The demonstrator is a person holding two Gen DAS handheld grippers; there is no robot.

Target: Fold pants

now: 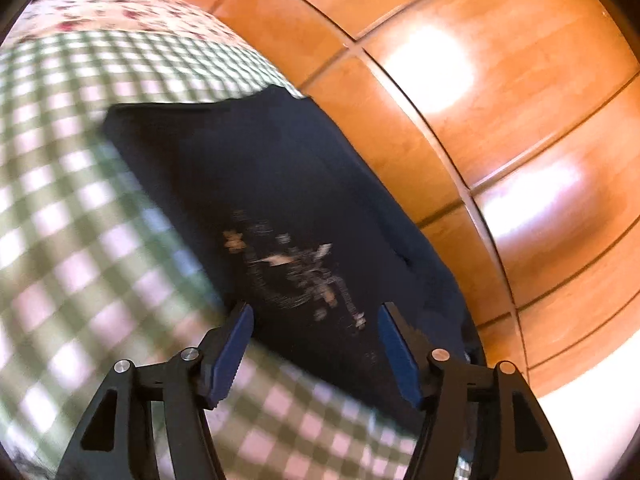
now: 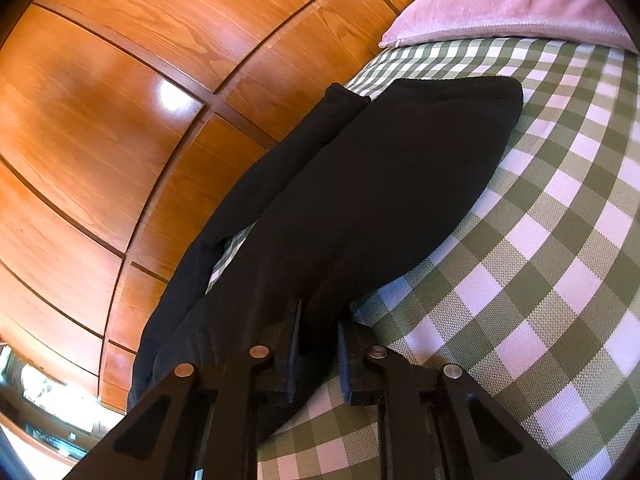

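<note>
Dark pants [image 2: 380, 184] are laid out on a bed covered by a green-and-white checked sheet [image 2: 540, 240], close to a wooden panelled wardrobe [image 2: 120, 120]. The right gripper [image 2: 319, 316] is closed on a pinch of the dark fabric at the near edge, with cloth seen between its blue pads. The left gripper [image 1: 316, 308] is held open above a pale printed design [image 1: 296, 268] on the pants, nothing between its fingers. A pink pillow [image 2: 520, 4] is seen at the sheet's far end.
</note>
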